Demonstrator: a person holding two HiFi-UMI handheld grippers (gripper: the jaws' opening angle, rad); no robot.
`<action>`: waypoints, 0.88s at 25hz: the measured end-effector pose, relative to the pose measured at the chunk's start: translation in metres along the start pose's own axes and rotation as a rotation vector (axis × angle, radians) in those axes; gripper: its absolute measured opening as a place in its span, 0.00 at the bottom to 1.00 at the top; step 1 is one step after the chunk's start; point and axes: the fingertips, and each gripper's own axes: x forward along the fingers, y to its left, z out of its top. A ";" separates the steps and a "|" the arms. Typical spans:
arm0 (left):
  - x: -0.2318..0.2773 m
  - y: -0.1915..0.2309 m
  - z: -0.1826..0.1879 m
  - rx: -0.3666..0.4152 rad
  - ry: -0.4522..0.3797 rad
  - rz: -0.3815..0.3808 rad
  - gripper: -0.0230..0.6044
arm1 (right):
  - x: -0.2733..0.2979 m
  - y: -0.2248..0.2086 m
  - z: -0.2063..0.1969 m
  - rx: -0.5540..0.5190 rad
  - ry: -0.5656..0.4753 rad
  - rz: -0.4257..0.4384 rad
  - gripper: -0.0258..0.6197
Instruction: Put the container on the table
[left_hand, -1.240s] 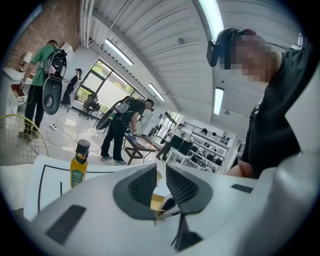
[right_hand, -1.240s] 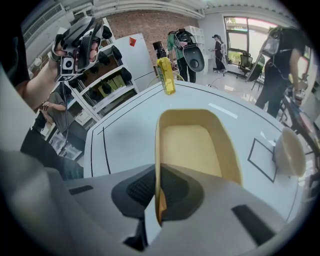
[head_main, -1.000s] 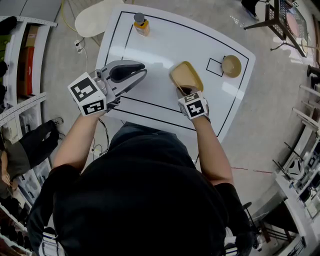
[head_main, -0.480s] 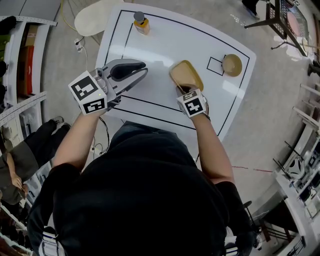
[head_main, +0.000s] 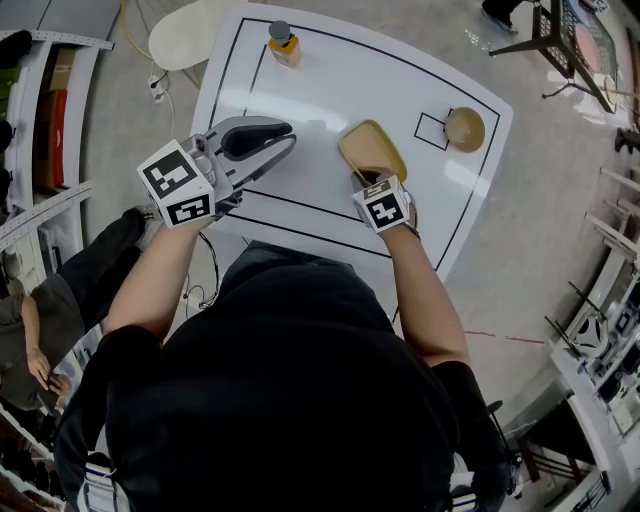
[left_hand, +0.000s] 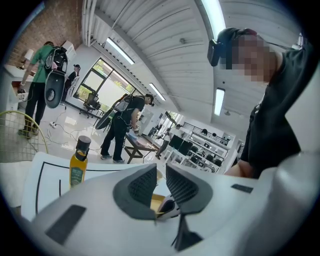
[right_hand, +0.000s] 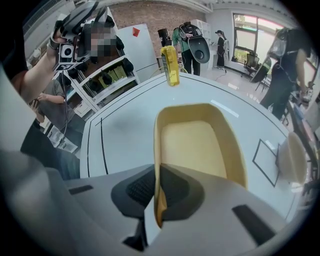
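No word or number can be read. The label on the bottle (left_hand: 77, 169) is blurred. The cube (head_main: 178, 185) on the left gripper (head_main: 287, 140) shows only a black-and-white pattern.

Bright, even overhead light (fisheye warp at edges), mostly sharp.

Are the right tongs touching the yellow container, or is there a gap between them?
Touching. The right gripper view shows the right tongs closed on the near rim of the yellow container; the rim is pinched between them with no gap.

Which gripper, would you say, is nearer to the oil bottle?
Left. The left gripper hovers short of the oil bottle, in line with it; the right gripper, shut on the yellow container, is farther rightward.
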 end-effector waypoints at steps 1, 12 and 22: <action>0.000 0.000 0.000 0.000 -0.001 0.000 0.14 | 0.000 0.000 0.000 0.002 0.001 0.001 0.06; -0.001 0.000 -0.003 -0.008 -0.002 0.002 0.14 | 0.004 0.001 -0.001 -0.015 0.026 0.002 0.09; 0.001 -0.004 0.001 -0.006 -0.007 -0.002 0.14 | 0.002 0.004 -0.002 -0.015 0.027 0.018 0.14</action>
